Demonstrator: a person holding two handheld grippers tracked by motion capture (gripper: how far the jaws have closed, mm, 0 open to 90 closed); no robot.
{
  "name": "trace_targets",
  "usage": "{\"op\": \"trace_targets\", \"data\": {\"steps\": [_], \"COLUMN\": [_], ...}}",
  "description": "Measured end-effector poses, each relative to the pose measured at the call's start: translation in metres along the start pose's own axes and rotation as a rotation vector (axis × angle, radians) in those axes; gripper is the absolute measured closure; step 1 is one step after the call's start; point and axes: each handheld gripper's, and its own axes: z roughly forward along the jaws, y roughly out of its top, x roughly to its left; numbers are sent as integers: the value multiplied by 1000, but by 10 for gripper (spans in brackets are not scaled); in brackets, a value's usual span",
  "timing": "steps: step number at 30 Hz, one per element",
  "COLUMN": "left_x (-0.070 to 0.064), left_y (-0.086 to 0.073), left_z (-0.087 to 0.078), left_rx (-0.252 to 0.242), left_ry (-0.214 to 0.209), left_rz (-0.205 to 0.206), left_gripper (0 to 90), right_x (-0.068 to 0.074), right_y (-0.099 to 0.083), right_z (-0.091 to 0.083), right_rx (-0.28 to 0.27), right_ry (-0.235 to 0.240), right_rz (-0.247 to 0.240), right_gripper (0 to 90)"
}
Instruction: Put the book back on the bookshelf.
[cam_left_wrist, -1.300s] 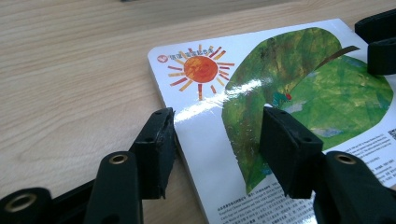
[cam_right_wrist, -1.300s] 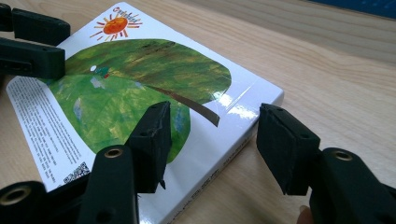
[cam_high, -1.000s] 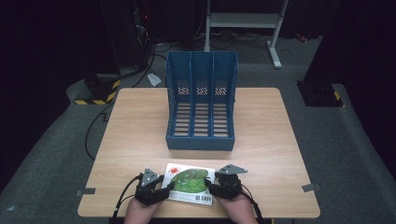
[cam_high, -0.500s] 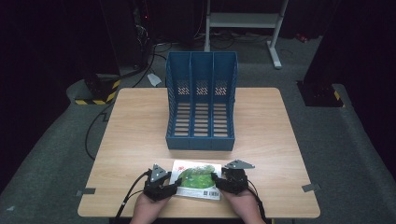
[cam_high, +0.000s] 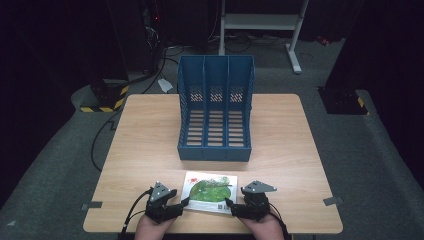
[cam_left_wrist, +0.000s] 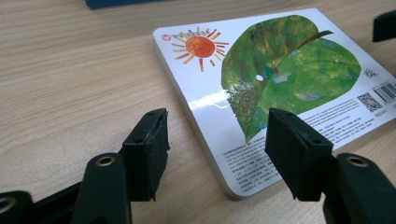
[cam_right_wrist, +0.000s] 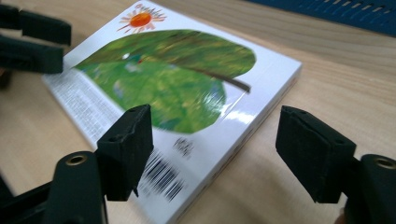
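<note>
A thick white board book (cam_high: 208, 192) with a big green leaf and an orange sun on its cover lies flat near the table's front edge. My left gripper (cam_high: 181, 205) is open at the book's near left corner; in the left gripper view (cam_left_wrist: 219, 140) its jaws straddle that corner of the book (cam_left_wrist: 275, 84). My right gripper (cam_high: 230, 206) is open at the near right corner; in the right gripper view (cam_right_wrist: 219, 140) the jaws stand to either side of the barcode edge of the book (cam_right_wrist: 177, 84), apart from it.
A blue three-slot file rack (cam_high: 216, 107) stands upright at the middle of the wooden table (cam_high: 145, 145), open side toward me. Grey floor, cables and a white stand lie beyond the far edge.
Both grippers have moved forward from the table's front edge and closed in on the book's two near corners. The book sits a little farther onto the table.
</note>
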Motion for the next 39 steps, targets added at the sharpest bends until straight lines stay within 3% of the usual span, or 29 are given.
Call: {"op": "trace_targets", "data": {"steps": [5,12,21,25,39], "left_x": [-1,-4,-6,-7,-8], "left_y": [0,1,2,3,5], "left_z": [6,9,12,13,18], "left_rx": [28,31,32,33,17], "left_ry": [-12,-26,-43,-39,-26], "left_rz": [11,18,21,24,14], "left_gripper": [393,389,386,382,354], "right_x": [8,15,22,21,4], "right_y": [-13,-19,-20,-20,-18], "right_z": [-7,3,4,5,2], "right_rx": [20,75,78,77,55], "right_ry": [12,15,-25,-15,-67], "right_rz": [-8,-51,-121,-117,-70], "right_gripper": [240,239,265,265,312]}}
